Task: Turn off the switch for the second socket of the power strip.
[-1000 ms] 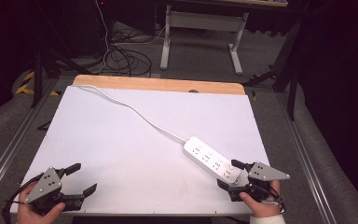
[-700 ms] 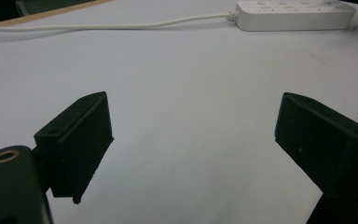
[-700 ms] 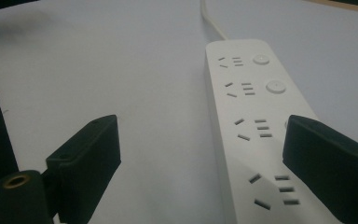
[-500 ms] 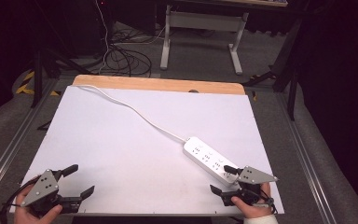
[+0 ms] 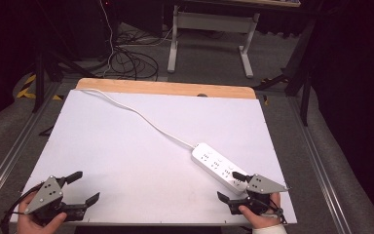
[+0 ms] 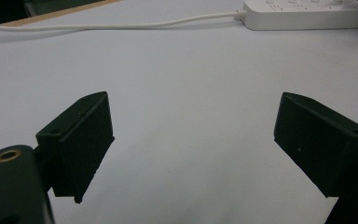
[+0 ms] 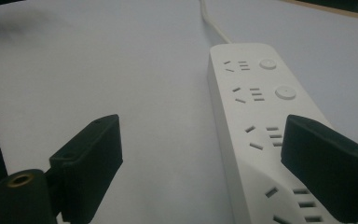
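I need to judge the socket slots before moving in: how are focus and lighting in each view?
Right gripper view: the power strip is lit evenly, slots legible, its near end soft. Left gripper view: the strip's cable is slightly blurred at the far edge. High view: the table is bright and sharp, surroundings dark, the right gripper small.
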`<state>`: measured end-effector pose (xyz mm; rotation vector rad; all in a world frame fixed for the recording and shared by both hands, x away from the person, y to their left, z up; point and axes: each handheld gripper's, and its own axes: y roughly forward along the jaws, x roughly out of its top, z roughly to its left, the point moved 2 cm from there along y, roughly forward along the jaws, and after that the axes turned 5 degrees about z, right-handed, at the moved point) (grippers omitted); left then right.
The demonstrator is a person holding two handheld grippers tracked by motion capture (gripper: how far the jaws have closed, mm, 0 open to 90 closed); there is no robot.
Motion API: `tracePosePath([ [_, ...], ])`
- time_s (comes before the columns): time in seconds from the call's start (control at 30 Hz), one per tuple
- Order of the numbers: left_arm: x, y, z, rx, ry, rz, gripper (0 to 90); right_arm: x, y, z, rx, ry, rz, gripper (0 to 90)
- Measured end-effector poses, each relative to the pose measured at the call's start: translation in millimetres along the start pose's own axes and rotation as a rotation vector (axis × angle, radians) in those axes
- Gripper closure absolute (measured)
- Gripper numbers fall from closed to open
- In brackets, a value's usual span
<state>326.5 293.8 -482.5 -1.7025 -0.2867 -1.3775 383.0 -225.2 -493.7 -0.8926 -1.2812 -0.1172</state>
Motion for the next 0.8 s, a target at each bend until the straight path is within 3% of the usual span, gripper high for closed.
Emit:
tracePosePath([
  [0.23,0.9,-1.0,-0.6,-0.001,0.017,-0.008,12.5,1.8,-2.1,0.9,-0.017,-0.018,-0.006,13.0],
  [0.8,0.7,-1.1,0.5,0.002,0.009,-0.008,12.5,1.3,-1.8,0.8,-0.021,-0.021,-0.003,13.3],
])
